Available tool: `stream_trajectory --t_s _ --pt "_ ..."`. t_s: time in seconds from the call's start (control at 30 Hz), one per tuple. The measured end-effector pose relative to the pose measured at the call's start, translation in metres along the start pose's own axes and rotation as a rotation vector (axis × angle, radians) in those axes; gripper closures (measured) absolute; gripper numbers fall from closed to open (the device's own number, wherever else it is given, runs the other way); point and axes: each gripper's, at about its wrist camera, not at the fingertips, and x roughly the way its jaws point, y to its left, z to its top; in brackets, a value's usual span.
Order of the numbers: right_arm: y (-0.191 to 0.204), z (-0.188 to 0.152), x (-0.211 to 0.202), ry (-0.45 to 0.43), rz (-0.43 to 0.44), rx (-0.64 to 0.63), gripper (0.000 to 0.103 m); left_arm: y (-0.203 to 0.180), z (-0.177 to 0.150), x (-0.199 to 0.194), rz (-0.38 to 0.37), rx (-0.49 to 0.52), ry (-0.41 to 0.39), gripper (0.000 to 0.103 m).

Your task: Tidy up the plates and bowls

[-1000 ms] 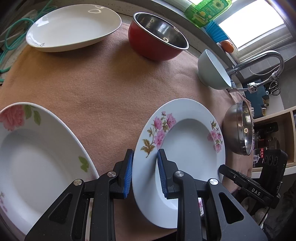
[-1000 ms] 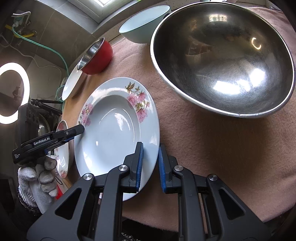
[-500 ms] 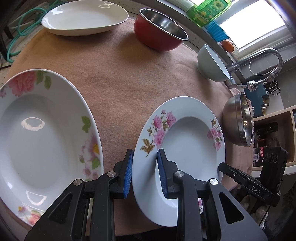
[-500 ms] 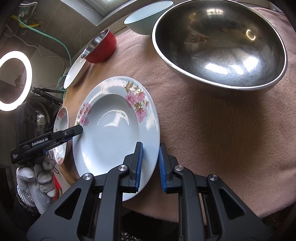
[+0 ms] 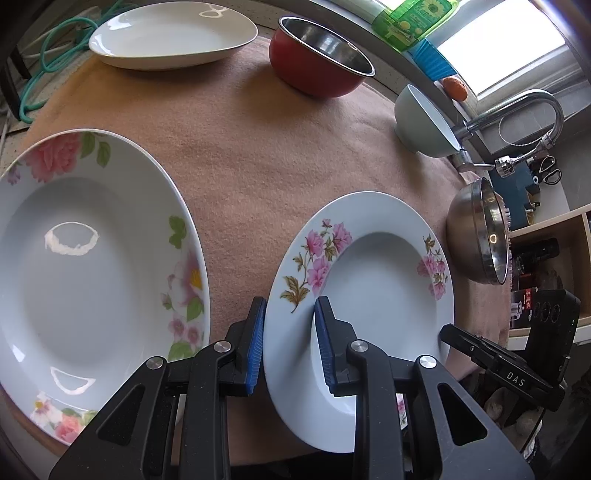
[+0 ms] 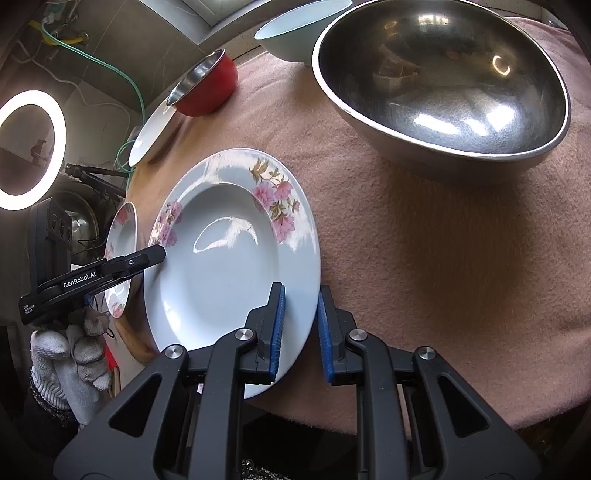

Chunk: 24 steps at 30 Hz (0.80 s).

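A small white plate with pink flowers [image 5: 380,280] is held between both grippers over the near edge of the pink cloth. My left gripper [image 5: 290,343] is shut on its left rim, blue pads on either side. In the right wrist view my right gripper [image 6: 301,325] is shut on the right rim of the same plate [image 6: 221,266]. A larger flowered plate [image 5: 92,266] lies just left of it. A plain white plate [image 5: 173,33], a red bowl [image 5: 317,62], a pale green bowl [image 5: 421,122] and a steel bowl [image 6: 443,81] sit further back.
The pink cloth [image 5: 258,155] covers the table, and its near edge runs under the held plate. A tap [image 5: 517,110] and shelves stand at the right. A gloved hand [image 6: 70,362] holds the left gripper, with a ring light [image 6: 29,147] behind it.
Both grippers have carried the small flowered plate to the left, towards the larger flowered plate, which now fills more of the left wrist view. The steel bowl has fallen back in the right wrist view.
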Motion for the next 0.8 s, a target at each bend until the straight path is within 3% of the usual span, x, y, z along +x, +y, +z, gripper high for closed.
stream_trajectory --t_s 0.5,0.8 --pt "0.002 0.0 -0.002 0.0 -0.022 -0.021 0.085 -0.011 -0.002 0.002 0.063 0.068 -0.018 0.077" --pt "0.008 0.006 -0.016 -0.047 -0.058 -0.047 0.082 -0.016 0.0 -0.01 0.1 0.096 -0.081 0.077"
